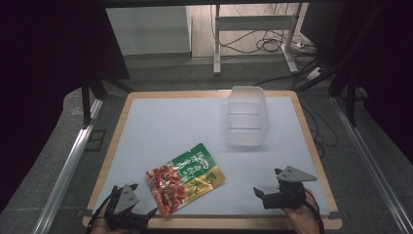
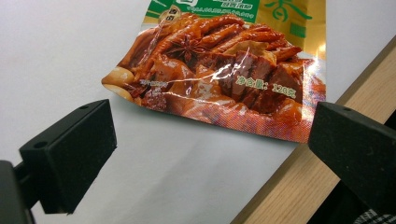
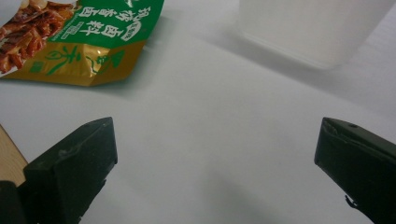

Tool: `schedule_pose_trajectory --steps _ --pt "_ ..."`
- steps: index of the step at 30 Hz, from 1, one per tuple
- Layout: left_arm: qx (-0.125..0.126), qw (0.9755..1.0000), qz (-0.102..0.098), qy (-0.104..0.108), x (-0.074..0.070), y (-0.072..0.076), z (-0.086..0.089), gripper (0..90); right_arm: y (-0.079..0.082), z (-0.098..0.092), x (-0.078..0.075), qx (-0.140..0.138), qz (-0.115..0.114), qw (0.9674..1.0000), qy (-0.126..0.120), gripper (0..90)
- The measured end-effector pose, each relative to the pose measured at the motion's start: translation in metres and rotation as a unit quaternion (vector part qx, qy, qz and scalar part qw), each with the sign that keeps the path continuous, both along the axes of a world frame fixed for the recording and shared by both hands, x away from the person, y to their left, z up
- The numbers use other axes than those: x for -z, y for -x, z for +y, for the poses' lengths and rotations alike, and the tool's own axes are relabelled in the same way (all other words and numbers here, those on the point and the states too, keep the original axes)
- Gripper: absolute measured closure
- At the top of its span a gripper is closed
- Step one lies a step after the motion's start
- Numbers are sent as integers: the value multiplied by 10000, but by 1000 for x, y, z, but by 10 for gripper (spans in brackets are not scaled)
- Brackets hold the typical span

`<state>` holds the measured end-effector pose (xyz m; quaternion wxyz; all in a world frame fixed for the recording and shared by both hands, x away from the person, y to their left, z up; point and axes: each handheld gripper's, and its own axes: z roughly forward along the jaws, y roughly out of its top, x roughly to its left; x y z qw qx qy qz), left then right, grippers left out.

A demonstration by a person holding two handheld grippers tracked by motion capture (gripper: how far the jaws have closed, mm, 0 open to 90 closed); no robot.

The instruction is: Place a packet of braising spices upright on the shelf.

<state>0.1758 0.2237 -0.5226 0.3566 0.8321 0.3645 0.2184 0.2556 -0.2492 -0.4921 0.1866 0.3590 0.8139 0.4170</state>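
Observation:
A flat food packet [image 1: 185,179], green and gold with a red meat picture, lies on the white mat near the front edge. Its picture end [image 2: 219,74] lies just ahead of my left gripper [image 2: 210,158], which is open with nothing between its jaws. In the high view the left gripper [image 1: 127,209] sits at the front left corner, touching nothing. My right gripper [image 1: 272,195] rests at the front right, open and empty [image 3: 215,168], with the packet's gold end [image 3: 79,42] off to its left. A clear plastic tub [image 1: 247,116] stands at the back right [image 3: 313,28].
The white mat [image 1: 165,126] covers a wooden table whose rim [image 2: 299,186] runs close under my left gripper. Metal rails [image 1: 68,165] flank the table on both sides. Cables and a metal frame [image 1: 253,39] lie on the floor beyond the far edge.

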Motion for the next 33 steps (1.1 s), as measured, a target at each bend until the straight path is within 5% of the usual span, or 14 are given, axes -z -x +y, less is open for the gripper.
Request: schedule_pose_trajectory --steps 33 --pt "-148 9995 4 295 -1 0 6 0 -33 46 6 -660 399 9964 -343 0"
